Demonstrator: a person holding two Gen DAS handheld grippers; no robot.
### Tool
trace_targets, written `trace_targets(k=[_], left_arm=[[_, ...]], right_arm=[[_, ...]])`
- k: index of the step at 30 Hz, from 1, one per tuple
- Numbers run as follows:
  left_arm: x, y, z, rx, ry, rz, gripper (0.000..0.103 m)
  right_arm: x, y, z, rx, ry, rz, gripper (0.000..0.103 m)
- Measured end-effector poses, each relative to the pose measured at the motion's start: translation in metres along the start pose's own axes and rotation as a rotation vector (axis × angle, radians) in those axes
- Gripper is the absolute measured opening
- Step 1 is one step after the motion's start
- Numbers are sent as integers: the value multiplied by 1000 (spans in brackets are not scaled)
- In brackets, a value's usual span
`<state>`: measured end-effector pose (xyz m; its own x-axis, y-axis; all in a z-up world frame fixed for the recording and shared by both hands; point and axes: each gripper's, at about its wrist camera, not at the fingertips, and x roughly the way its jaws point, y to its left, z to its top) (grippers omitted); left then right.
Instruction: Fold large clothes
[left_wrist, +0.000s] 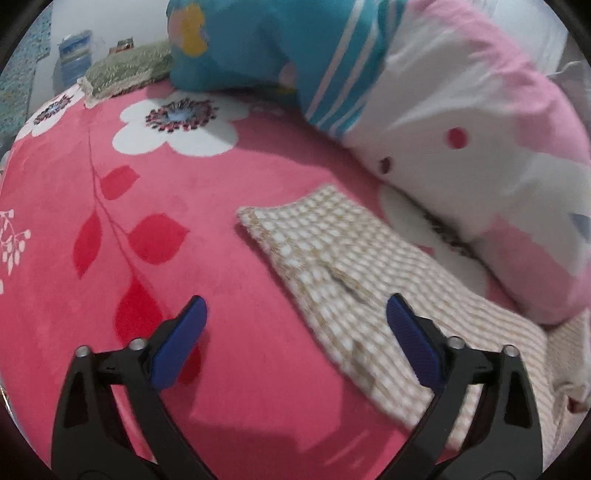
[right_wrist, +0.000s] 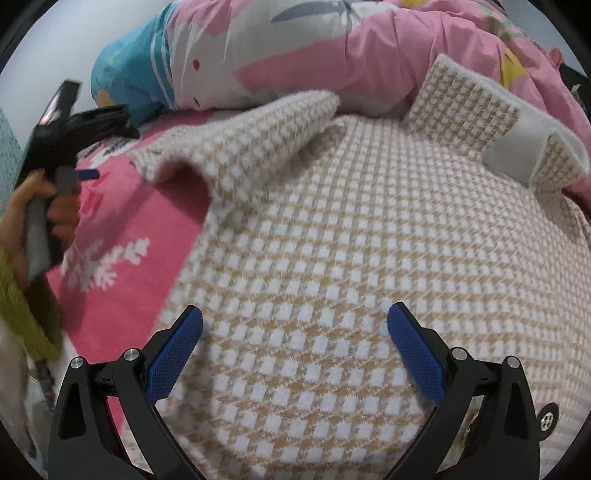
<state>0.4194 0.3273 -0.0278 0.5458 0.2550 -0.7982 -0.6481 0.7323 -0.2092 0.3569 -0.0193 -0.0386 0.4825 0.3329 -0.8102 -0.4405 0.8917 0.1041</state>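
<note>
A beige-and-white houndstooth coat (right_wrist: 351, 229) lies spread on a pink floral blanket (left_wrist: 110, 229). Its sleeve (left_wrist: 332, 251) stretches toward the upper left in the left wrist view. My left gripper (left_wrist: 295, 317) is open and empty, just above the blanket beside the sleeve's lower part. It also shows in the right wrist view (right_wrist: 88, 173), held by a hand at the far left. My right gripper (right_wrist: 295, 325) is open and empty, hovering over the coat's body. The coat's collar and lapel (right_wrist: 517, 140) are folded back at the upper right.
A pink, white and blue quilt (right_wrist: 332, 48) is bunched along the far side of the bed, against the coat's top edge; it also shows in the left wrist view (left_wrist: 461, 110). A green patterned cushion (left_wrist: 129, 70) and a blue bag (left_wrist: 74, 51) lie at the far left.
</note>
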Motion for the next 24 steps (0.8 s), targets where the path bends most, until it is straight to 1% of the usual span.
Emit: trace_targets(k=[2, 3, 5, 6, 7, 10, 12, 15, 18, 22, 23, 24], left_arm=[[14, -7, 2, 16, 17, 25, 67], [20, -10, 2, 21, 22, 31, 55], [27, -11, 3, 29, 27, 33, 40], [30, -14, 2, 33, 28, 25, 36], [34, -15, 3, 36, 29, 27, 35], [40, -19, 2, 42, 10, 56, 27], [40, -21, 3, 50, 0, 61, 14], [27, -29, 2, 84, -47, 64, 9], [-1, -45, -1, 137, -118, 60, 8], [-49, -74, -10, 210, -199, 21, 7], [-59, -80, -11, 227, -215, 8, 7], [-77, -93, -17, 263, -243, -11, 7]], right_arm=[[1, 3, -2, -12, -12, -3, 98], [1, 4, -3, -13, -14, -3, 98], [3, 5, -5, -13, -16, -1, 98], [3, 5, -6, -13, -16, 0, 98], [4, 5, -8, -15, -17, -2, 98], [6, 9, -10, -22, -14, -11, 98], [6, 5, -8, -17, -5, -6, 98], [11, 1, -7, 0, 14, 12, 98], [12, 1, -7, -2, 16, 11, 98], [13, 1, 2, -17, 40, -2, 98], [11, 1, 3, -24, 51, -12, 98], [5, 0, 3, -20, 59, -32, 98]])
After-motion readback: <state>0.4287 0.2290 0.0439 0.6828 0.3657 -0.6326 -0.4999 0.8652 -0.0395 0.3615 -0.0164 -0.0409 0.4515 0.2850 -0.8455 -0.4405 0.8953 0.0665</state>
